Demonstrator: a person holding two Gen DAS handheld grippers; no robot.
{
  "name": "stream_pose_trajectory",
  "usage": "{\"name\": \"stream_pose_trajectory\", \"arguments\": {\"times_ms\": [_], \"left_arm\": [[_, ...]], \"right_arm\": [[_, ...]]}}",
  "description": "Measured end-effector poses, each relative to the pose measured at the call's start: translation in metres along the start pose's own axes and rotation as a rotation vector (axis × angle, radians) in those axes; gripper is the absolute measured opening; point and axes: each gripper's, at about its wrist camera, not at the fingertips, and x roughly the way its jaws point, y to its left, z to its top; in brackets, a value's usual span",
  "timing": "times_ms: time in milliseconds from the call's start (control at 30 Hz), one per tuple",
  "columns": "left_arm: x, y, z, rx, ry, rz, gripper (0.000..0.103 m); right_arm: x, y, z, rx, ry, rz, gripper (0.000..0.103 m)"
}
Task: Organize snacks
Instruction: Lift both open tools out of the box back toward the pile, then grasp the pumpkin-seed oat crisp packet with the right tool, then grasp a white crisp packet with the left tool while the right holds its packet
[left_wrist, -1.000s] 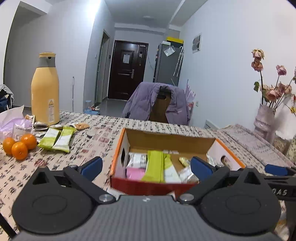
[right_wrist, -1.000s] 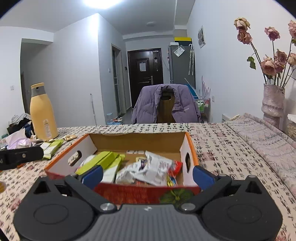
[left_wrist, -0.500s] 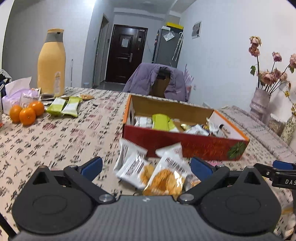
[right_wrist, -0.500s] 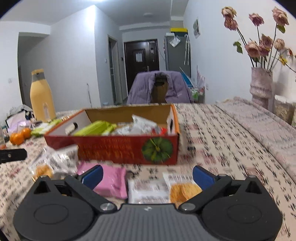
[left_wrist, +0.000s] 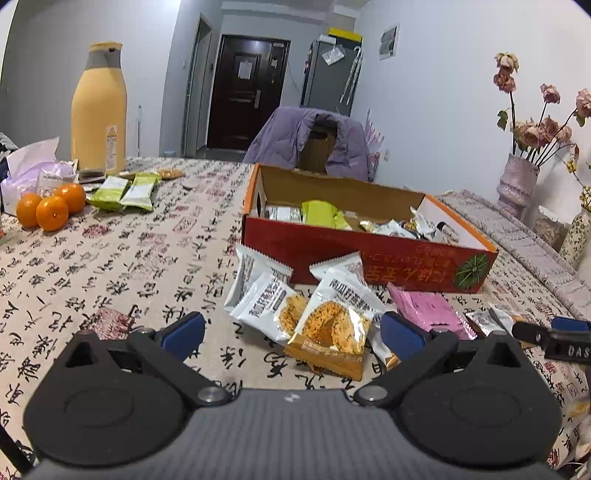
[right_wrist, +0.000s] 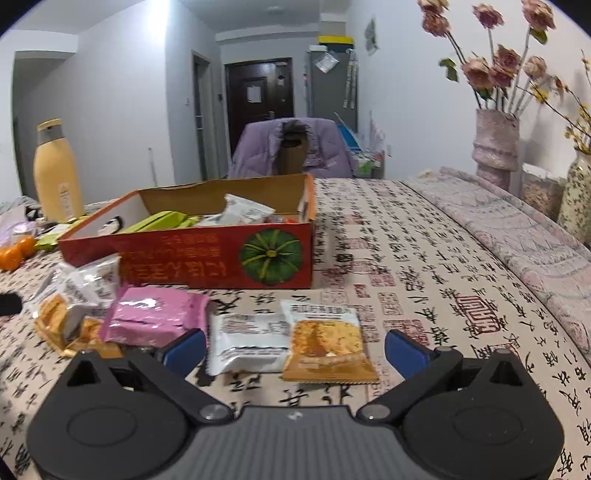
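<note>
I held both grippers low over the table (left_wrist: 110, 258), which had a cloth printed with characters. The left gripper (left_wrist: 291, 334) had its blue fingers (left_wrist: 183, 330) wide apart and they held nothing. Between them, on the cloth, lay a small heap of white and gold cake packets (left_wrist: 325, 321), close to the front wall of the red cardboard box (left_wrist: 354, 258). The box was open on top and already contained green bars, silver packets and other snacks. A pink packet (left_wrist: 428, 310) lay to the right of the heap, near the box.

The right gripper (right_wrist: 293, 350) was also spread open and empty. Just in front of it two packets lay side by side and touching: a silver-white packet (right_wrist: 245, 345) and a packet with an orange cake picture (right_wrist: 325, 343). The pink packet was to their left, partly behind my left finger.

Far on the left of the table I saw three oranges (left_wrist: 50, 206), two green packets (left_wrist: 123, 190) and a tall yellow bottle (left_wrist: 99, 107), well apart from the box.
</note>
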Motion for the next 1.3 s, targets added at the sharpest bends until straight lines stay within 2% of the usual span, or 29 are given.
{"name": "stream_pose_trajectory", "arguments": {"times_ms": [67,133,367,433,667,900,1100,1167,1300], "left_arm": [[0.001,-0.002,0.0,0.011,0.002,0.001,0.103],[0.001,-0.001,0.0,0.011,0.003,0.002,0.103],[0.005,-0.002,0.0,0.019,0.017,0.016,0.103],[0.005,-0.001,-0.001,0.017,0.021,0.02,0.103],[0.009,-0.011,0.0,0.056,0.024,0.028,0.103],[0.025,-0.036,-0.001,0.14,0.033,0.08,0.103],[0.043,-0.046,0.0,0.186,0.064,0.113,0.09],[0.047,-0.047,-0.001,0.193,0.072,0.112,0.079],[0.051,-0.048,0.0,0.197,0.069,0.108,0.078]], "right_arm": [[0.007,-0.004,0.005,0.004,0.021,-0.006,0.092],[0.014,-0.007,0.008,0.002,0.045,-0.016,0.078],[0.04,-0.017,0.013,0.053,0.119,0.001,0.067],[0.043,-0.019,0.012,0.073,0.121,0.0,0.049],[0.038,-0.023,0.009,0.092,0.095,-0.012,0.046],[0.011,-0.016,0.013,0.065,-0.023,-0.022,0.046],[0.006,-0.004,0.011,0.046,-0.03,0.021,0.046],[0.006,-0.001,0.01,0.04,-0.029,0.028,0.046],[0.006,0.004,0.007,0.031,-0.025,0.046,0.046]]}}
